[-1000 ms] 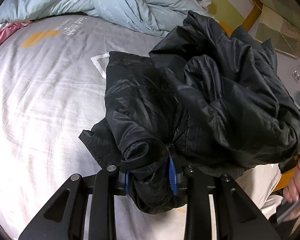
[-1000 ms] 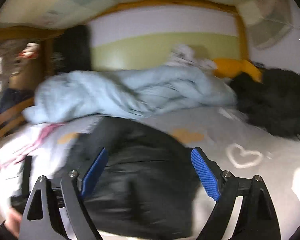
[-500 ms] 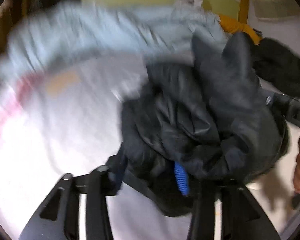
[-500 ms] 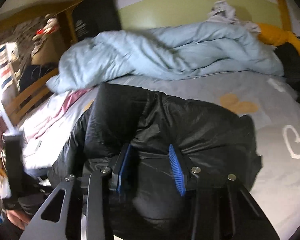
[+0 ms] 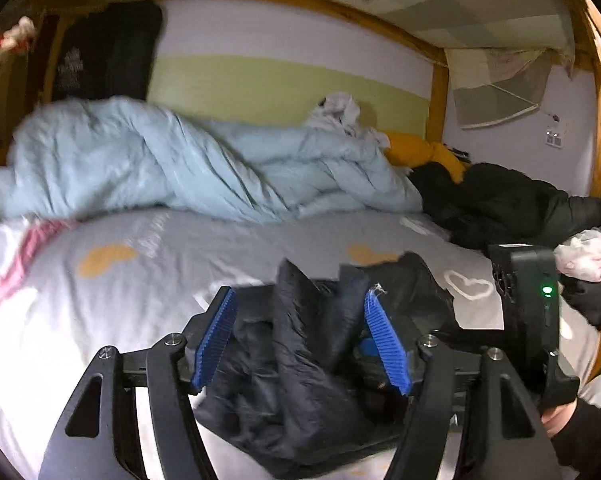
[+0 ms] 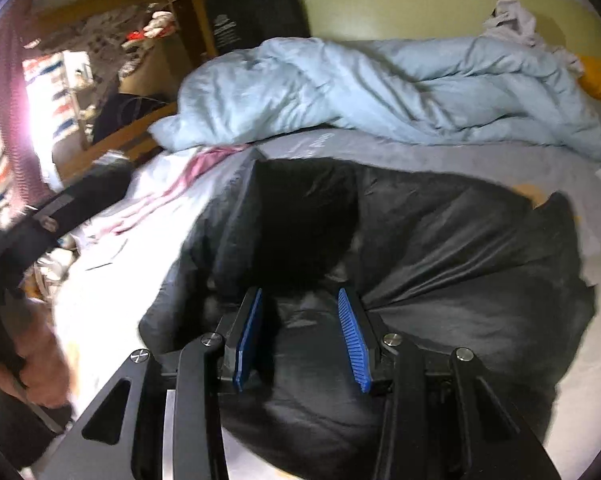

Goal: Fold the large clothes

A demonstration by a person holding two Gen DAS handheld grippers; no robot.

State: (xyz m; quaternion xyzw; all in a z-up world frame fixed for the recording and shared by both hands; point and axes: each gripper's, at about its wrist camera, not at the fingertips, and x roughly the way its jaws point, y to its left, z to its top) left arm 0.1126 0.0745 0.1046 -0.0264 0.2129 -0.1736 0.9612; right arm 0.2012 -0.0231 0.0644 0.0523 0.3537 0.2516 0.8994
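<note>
A black puffy jacket (image 6: 460,260) lies crumpled on the grey bed sheet (image 5: 160,280). My left gripper (image 5: 299,300) has a fold of the jacket (image 5: 300,380) standing loosely between its blue pads, and its jaws are opening. My right gripper (image 6: 299,294) is pressed down into the jacket, shut on a bulge of fabric. The right gripper's body (image 5: 528,300) shows at the right of the left wrist view, with a hand below it. The left gripper's body (image 6: 40,232) and a hand (image 6: 40,372) show at the left of the right wrist view.
A bunched light-blue duvet (image 5: 180,168) fills the far side of the bed. Another black garment (image 5: 500,204) and an orange one (image 5: 420,152) lie at the far right by the wooden bed frame (image 5: 440,92). A pink-striped cloth (image 5: 16,264) lies at the left edge.
The left gripper rose and tipped up, and its jaws widened from a tight grip on the jacket. The right gripper came down onto the jacket and closed on it.
</note>
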